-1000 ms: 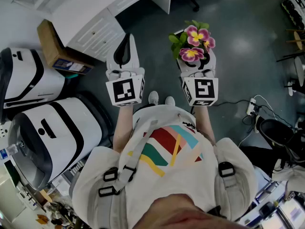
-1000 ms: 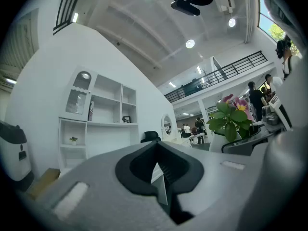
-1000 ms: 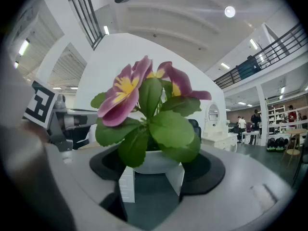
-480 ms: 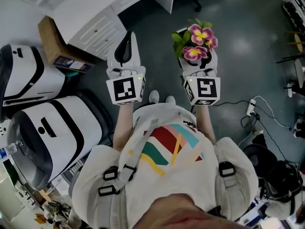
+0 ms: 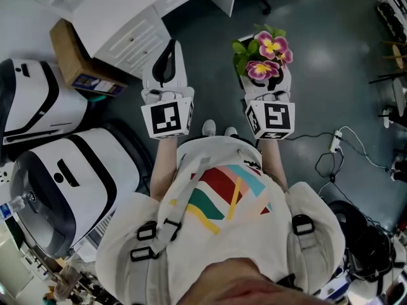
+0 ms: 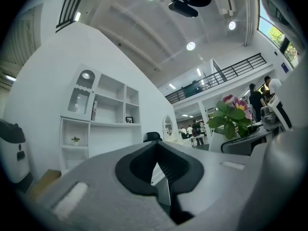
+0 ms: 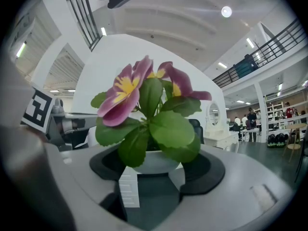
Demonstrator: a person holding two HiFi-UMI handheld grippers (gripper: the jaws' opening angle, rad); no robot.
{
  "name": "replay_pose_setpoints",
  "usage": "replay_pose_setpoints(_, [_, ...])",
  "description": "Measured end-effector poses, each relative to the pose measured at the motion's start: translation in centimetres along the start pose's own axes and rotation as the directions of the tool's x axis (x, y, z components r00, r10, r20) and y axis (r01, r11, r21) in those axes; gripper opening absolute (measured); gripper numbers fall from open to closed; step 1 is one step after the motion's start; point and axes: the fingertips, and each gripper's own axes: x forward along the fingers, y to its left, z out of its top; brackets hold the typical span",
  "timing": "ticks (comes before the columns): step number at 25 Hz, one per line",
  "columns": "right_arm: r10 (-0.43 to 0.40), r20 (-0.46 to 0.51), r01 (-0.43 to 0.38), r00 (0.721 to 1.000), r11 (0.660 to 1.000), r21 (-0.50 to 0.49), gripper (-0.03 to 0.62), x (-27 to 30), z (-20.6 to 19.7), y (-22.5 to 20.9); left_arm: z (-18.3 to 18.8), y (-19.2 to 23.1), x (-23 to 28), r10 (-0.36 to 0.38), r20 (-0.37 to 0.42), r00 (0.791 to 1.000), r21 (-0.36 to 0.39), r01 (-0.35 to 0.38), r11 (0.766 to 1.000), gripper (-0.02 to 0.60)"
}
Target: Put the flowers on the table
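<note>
Pink-and-yellow flowers in a small white pot [image 7: 149, 105] stand clamped between the wide-set jaws of the right gripper [image 7: 156, 172]. The left gripper [image 6: 159, 172] is closed and empty. Below, the floor cables [image 5: 337, 146] have shifted, so the flowers are still being carried and the white table [image 5: 127, 24] is not yet reached.

Dark grey floor [image 5: 331, 62] fills the frame's right; a white drawer unit [image 5: 130, 43] and a cardboard box [image 5: 73, 62] sit upper left.
</note>
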Motion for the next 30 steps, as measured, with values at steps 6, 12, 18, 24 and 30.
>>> replay_pose_setpoints(6, [0.002, -0.010, -0.002, 1.000, 1.000, -0.005, 0.325, 1.6, -0.5, 2.5, -0.8, 3.8, -0.3, 0.023, -0.004, 1.000, -0.003, -0.023, 1.000, 0.005])
replay_pose_setpoints(12, [-0.002, -0.036, 0.001, 0.999, 1.000, -0.016, 0.325, 3.3, -0.8, 3.1, -1.6, 6.7, 0.3, 0.038, 0.016, 0.999, -0.055, -0.037, 0.998, 0.005])
replay_pose_setpoints(18, [0.030, -0.029, -0.031, 0.999, 0.999, -0.032, 0.325, 6.5, -1.1, 3.3, -3.1, 8.1, 1.9, 0.057, 0.011, 0.998, -0.068, -0.056, 0.996, 0.005])
replay_pose_setpoints(24, [0.090, -0.009, -0.090, 0.996, 0.996, -0.017, 0.325, 12.3, -1.4, 2.5, -3.7, 9.6, 5.4, 0.092, 0.017, 0.996, -0.058, -0.091, 0.994, 0.005])
replay_pose_setpoints(30, [0.152, -0.011, -0.151, 0.988, 0.988, 0.013, 0.325, 20.0, -1.7, 1.1, -4.1, 11.9, 11.0, 0.134, 0.001, 0.991, 0.009, -0.134, 0.991, 0.005])
